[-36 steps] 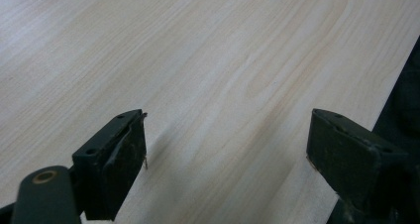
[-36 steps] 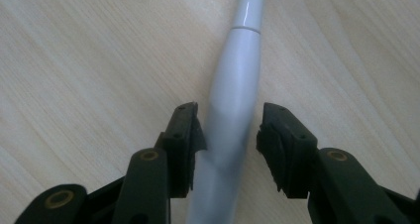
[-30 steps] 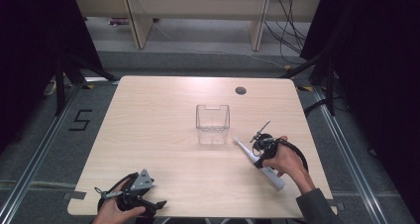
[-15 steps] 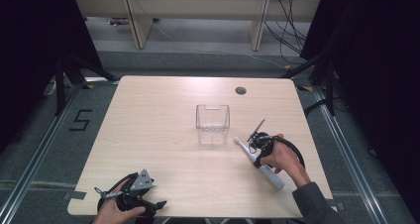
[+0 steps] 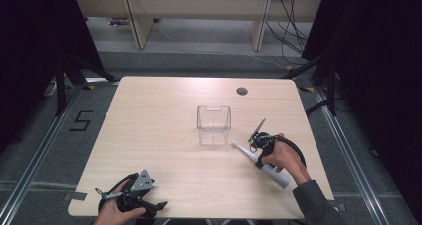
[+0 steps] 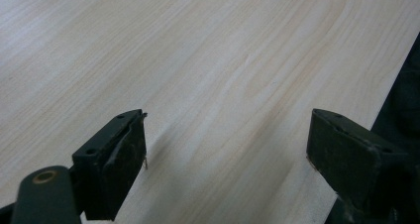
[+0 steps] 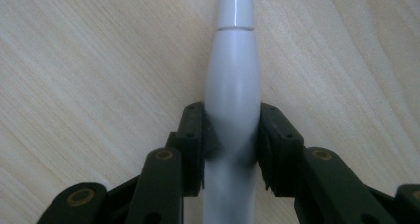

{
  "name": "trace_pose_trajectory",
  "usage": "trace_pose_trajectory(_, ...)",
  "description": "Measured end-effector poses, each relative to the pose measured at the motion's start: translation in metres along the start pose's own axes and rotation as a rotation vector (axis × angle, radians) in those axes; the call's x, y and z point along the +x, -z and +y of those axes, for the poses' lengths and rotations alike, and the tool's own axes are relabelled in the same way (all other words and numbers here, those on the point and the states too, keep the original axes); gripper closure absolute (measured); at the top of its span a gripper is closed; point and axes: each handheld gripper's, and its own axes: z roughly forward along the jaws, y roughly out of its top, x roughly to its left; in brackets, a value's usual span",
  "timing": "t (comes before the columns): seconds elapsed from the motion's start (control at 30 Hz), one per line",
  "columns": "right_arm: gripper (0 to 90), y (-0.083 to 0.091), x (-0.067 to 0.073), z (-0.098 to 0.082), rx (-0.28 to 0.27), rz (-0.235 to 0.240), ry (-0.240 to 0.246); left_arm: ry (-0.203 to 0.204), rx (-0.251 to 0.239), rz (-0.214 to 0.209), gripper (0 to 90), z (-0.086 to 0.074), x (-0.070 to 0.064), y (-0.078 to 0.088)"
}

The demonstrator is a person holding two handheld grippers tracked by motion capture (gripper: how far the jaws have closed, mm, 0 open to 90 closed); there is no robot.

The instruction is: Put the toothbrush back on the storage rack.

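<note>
In the high view, a clear plastic container (image 5: 213, 124) is standing upright just above the centre of the frame on the wooden table (image 5: 159, 110), open at the top; nothing is showing inside it.

At the lower left of that frame, the left gripper (image 5: 160, 205) is sitting low near the table's near edge, gripped by the person's left hand (image 5: 115, 213), its jaws pointing toward the right of the picture. In the left gripper view (image 6: 225, 149) those jaws are standing wide apart over bare wood, holding nothing.

At the right of centre in the high view, a white electric toothbrush (image 5: 281, 177) is lying flat on the table, running diagonally from near the container's lower right corner down toward the lower right. The person's right hand (image 5: 282, 156) is reaching over its middle with the right gripper (image 5: 258, 153). In the right gripper view (image 7: 231, 147) the two pads are pressing against both sides of the toothbrush body (image 7: 233, 85), having just been closing on it, while the toothbrush is resting on the wood.
</note>
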Motion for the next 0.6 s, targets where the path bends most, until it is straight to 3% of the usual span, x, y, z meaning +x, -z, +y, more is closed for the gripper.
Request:
trace_pose_trajectory(0.03, 66.3, -0.0012, -0.0025, -0.0001, 0.003, -0.006, 0.03, 0.001, -0.003, 0.0, 14.9, 0.0001, 0.0, 0.0002)
trace_pose_trajectory(0.07, 66.3, -0.0012, -0.0025, -0.0001, 0.003, -0.006, 0.03, 0.001, -0.003, 0.0, 14.9, 0.0001, 0.0, 0.0002)
trace_pose_trajectory(0.1, 66.3, 0.0001, 0.0013, 0.0025, 0.026, -0.001, -0.004, -0.001, -0.004, 0.001, 14.9, 0.0002, 0.0, 0.0004)
trace_pose_trajectory(0.13, 66.3, -0.001, -0.0023, 0.0022, 0.026, -0.008, 0.043, 0.002, -0.007, 0.0, 14.8, 0.0002, -0.0003, 0.0002)
trace_pose_trajectory(0.23, 66.3, -0.0015, -0.0024, 0.0039, 0.04, -0.029, 0.065, -0.005, 0.013, -0.003, 14.9, 0.0008, 0.0006, 0.0009)
trace_pose_trajectory(0.33, 66.4, -0.0013, 0.0001, 0.0047, 0.05, -0.024, 0.035, -0.003, 0.003, -0.002, 14.9, 0.0004, -0.0001, 0.0005)
trace_pose_trajectory(0.37, 66.4, -0.0013, -0.0008, 0.0052, 0.054, -0.018, 0.044, -0.02, 0.005, -0.004, 14.9, 0.0008, 0.0006, 0.0011)
trace_pose_trajectory(0.4, 66.4, -0.0006, 0.0005, 0.0064, 0.066, -0.023, 0.033, -0.005, 0.004, -0.002, 14.9, 0.0006, -0.0003, 0.0011)
trace_pose_trajectory(0.43, 66.4, -0.0021, -0.0023, 0.0061, 0.048, -0.031, 0.074, -0.006, 0.004, -0.002, 14.9, 0.0007, -0.0001, 0.0013)
trace_pose_trajectory(0.47, 66.4, -0.0021, -0.0023, 0.0061, 0.048, -0.031, 0.074, -0.006, 0.004, -0.002, 14.9, 0.0007, -0.0001, 0.0013)
trace_pose_trajectory(0.5, 66.5, -0.0013, 0.0022, 0.0076, 0.074, -0.027, 0.035, -0.005, 0.003, -0.002, 14.9, 0.0006, 0.0, 0.0011)
trace_pose_trajectory(0.6, 66.5, -0.0011, 0.003, 0.0083, 0.08, -0.032, 0.037, -0.006, 0.004, -0.003, 14.9, 0.0006, -0.0003, 0.0011)
